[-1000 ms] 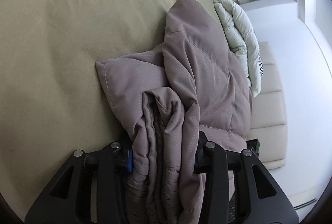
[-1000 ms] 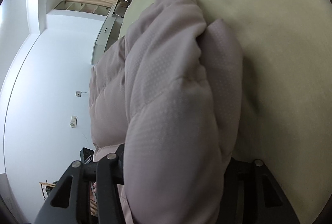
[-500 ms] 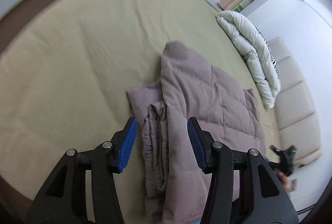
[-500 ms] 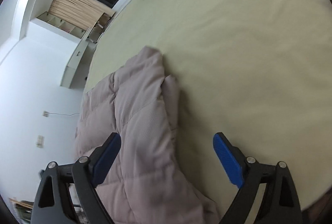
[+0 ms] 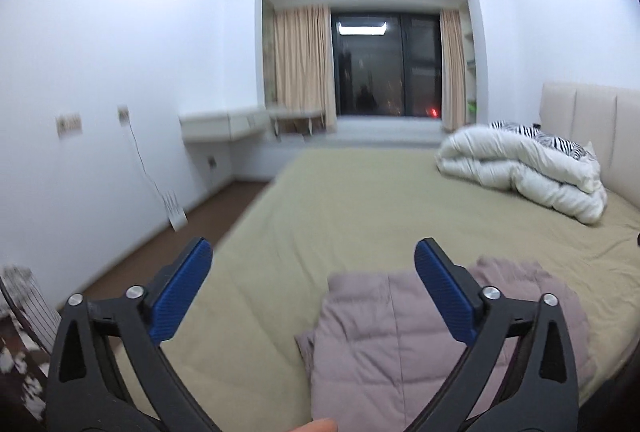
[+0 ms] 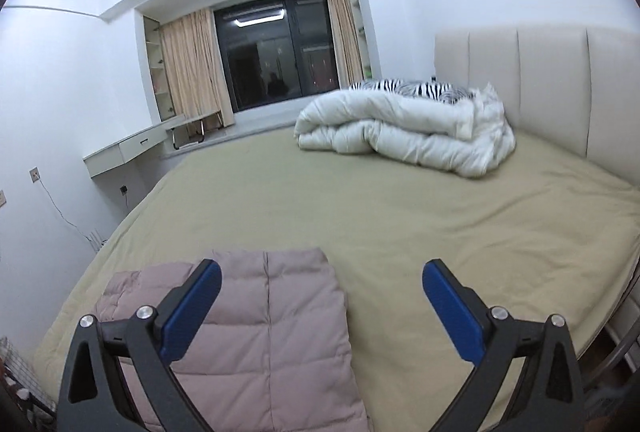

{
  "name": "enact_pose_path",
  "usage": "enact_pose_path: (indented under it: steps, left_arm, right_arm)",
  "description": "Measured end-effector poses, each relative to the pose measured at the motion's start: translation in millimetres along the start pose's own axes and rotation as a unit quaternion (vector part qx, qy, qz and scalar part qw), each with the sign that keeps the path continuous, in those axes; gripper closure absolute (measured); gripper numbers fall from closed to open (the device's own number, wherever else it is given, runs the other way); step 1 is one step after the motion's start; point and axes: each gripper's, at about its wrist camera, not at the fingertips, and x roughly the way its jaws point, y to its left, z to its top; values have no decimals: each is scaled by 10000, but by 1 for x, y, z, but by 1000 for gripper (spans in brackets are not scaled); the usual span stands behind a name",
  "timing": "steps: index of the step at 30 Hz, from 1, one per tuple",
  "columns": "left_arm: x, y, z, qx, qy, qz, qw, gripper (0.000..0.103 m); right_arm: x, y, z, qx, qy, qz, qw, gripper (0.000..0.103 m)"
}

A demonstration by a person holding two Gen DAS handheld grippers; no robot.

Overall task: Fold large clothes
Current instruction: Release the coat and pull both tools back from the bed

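**A:** A mauve quilted puffer jacket, folded into a rough rectangle, lies flat near the foot of a wide bed covered in an olive-green sheet. How does it look to handle?

**B:** Soft, padded and light, by my judgement. The stitched panels hold air, so the folds probably spring back unless pressed. The smooth shell looks slippery; a pinch on a single layer may slide off.

**A:** Where would one take hold?

**B:** At a corner or along the folded edge, gathering every layer together, ideally over a seam line where the filling is thin.

**A:** And the claws?

**B:** Both are spread wide and hold nothing. The left claw hovers above the jacket's left edge; the right claw hangs over its right edge, blue pads clear of the fabric.

**A:** Beyond it?

**B:** A white bundled duvet with a zebra-striped pillow rests against the beige padded headboard, well apart from the jacket. Cream curtains frame a dark window.
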Motion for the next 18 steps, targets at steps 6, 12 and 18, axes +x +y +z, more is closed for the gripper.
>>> enact_pose_path:
  steps: [6, 12, 18]
  left_arm:
    - [-30, -19, 36, 105, 178, -60, 9998, 0]
    - [-20, -53, 27, 353, 978, -223, 9943, 0]
    - [13, -66, -16, 288, 2044, -357, 9778, 0]
  right_arm:
    - [-36, 38, 36, -304, -392, -48, 9988, 0]
    - [-36, 69, 41, -563, 348, -170, 9977, 0]
    - [-24, 87, 11, -513, 1136, -215, 9920, 0]
